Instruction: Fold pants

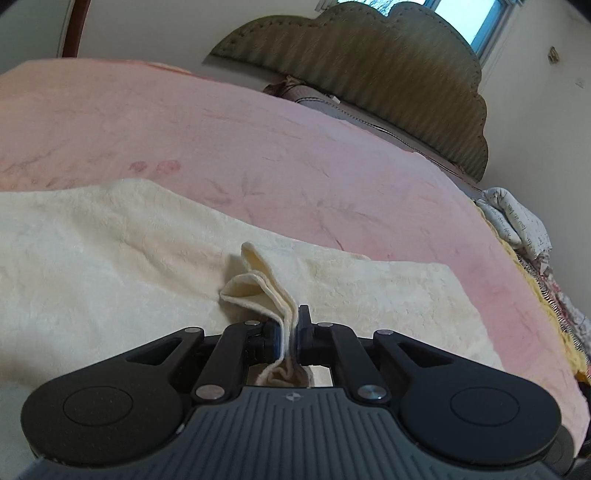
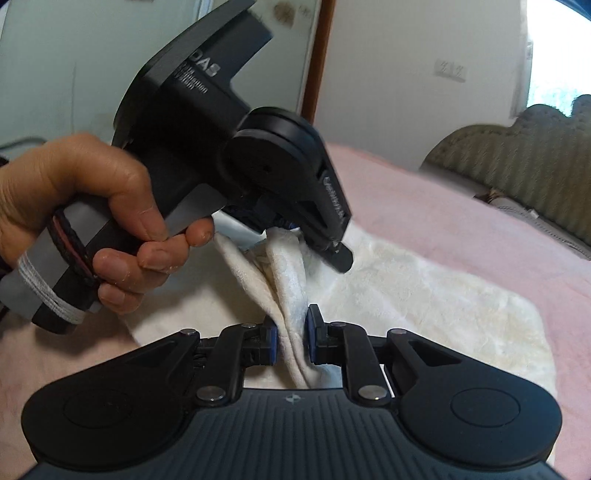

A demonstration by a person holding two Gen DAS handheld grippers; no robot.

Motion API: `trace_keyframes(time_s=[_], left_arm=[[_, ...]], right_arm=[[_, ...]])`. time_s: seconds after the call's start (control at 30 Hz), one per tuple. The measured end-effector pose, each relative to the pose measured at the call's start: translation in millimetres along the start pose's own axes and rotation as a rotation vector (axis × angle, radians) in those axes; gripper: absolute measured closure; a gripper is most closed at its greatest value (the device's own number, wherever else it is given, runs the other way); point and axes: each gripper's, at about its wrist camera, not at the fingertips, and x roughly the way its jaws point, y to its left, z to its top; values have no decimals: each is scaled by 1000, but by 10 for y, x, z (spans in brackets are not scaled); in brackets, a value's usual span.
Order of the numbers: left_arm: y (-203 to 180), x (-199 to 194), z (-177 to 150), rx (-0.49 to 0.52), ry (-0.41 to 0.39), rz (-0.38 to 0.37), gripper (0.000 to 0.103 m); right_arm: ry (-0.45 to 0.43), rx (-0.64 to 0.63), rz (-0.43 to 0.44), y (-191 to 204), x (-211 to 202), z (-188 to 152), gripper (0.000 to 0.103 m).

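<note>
Cream fleece: the pants (image 1: 110, 258) are lying spread on the pink blanket (image 1: 258, 147) that is covering the bed, with one bunched edge being lifted off the rest.
Left gripper (image 1: 290, 338): its fingers are pressing together on a thin folded edge of the pants; the fabric is passing between the pads and curling up in a loop just beyond them.
Right gripper (image 2: 290, 338): it is pinching a thicker twisted gather of the same pants, the cloth filling the narrow gap between the blue-edged pads.
Hand (image 2: 85, 210): in the right wrist view a person's hand is wrapping around the left gripper's handle, holding it tilted downward just above and behind the right gripper.
Cloth between the grippers: a short rope of fleece is running from one pinch up to the other.
Headboard (image 1: 369, 66): olive, quilted, scalloped, standing at the far end of the bed.
Window (image 1: 465, 18): showing daylight above the headboard.
</note>
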Motion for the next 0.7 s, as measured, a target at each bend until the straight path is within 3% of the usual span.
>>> trace_keyframes(time_s=[0.13, 0.23, 0.37, 0.47, 0.5, 0.6, 0.67, 0.7], left_arm=[[-84, -78, -52, 58, -27, 24, 96], [-98, -53, -58, 57, -26, 28, 94], [-164, 11, -85, 74, -40, 59, 89], [-181, 18, -106, 99, -45, 76, 82], [-177, 0, -106, 100, -43, 79, 79], [-149, -97, -83, 73, -49, 93, 70], [-149, -154, -74, 77, -57, 91, 71], [-152, -157, -77, 86, -53, 93, 70]], right_arm=[[47, 14, 92, -160, -159, 77, 82], [11, 77, 143, -517, -467, 134, 82], [-13, 209, -59, -1072, -549, 129, 82], [147, 284, -168, -1386, -235, -27, 82], [178, 262, -177, -1382, -187, -98, 82], [142, 272, -222, -1240, -341, -152, 81], [94, 248, -242, -1092, -419, -86, 81], [70, 249, -213, -1035, -463, -66, 81]])
